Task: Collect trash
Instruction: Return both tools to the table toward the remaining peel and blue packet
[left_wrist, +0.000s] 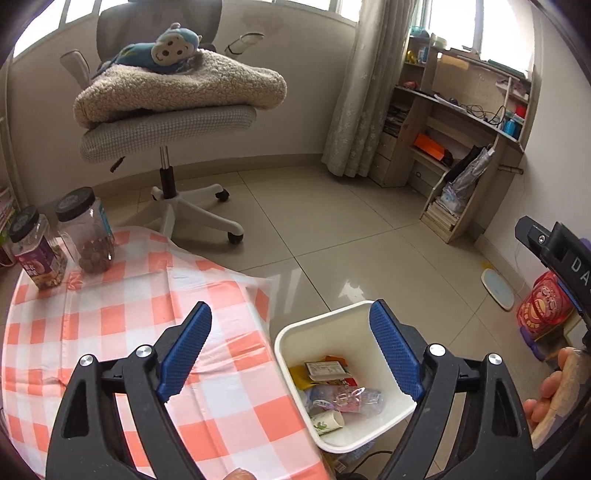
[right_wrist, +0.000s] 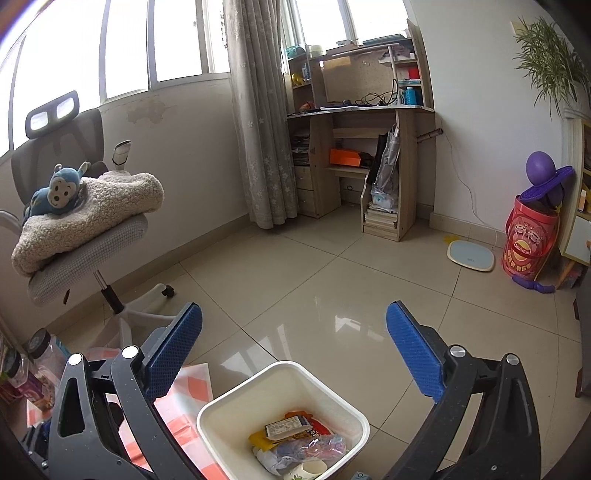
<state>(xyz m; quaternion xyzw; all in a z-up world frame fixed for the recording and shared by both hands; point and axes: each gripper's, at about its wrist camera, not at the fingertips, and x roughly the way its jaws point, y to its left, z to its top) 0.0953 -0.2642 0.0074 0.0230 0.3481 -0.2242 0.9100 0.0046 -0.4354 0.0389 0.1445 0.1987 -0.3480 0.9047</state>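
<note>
A white waste bin (left_wrist: 295, 332) stands on the floor beside the table; it shows in the right wrist view too (right_wrist: 229, 402). It holds several pieces of trash (left_wrist: 332, 391): wrappers, crumpled clear plastic and a paper cup (right_wrist: 299, 443). My left gripper (left_wrist: 291, 314) is open and empty, above the table edge and the bin. My right gripper (right_wrist: 293, 314) is open and empty, above the bin. The right gripper's body (left_wrist: 557, 251) shows at the right edge of the left wrist view.
A table with an orange-and-white checked cloth (left_wrist: 110, 332) bears two black-lidded jars (left_wrist: 86, 230). A swivel chair (left_wrist: 166, 122) with a blanket and plush monkey stands behind. A wooden desk (right_wrist: 362, 147), a scale (right_wrist: 471, 254) and a red tub (right_wrist: 530, 240) stand on the tiled floor.
</note>
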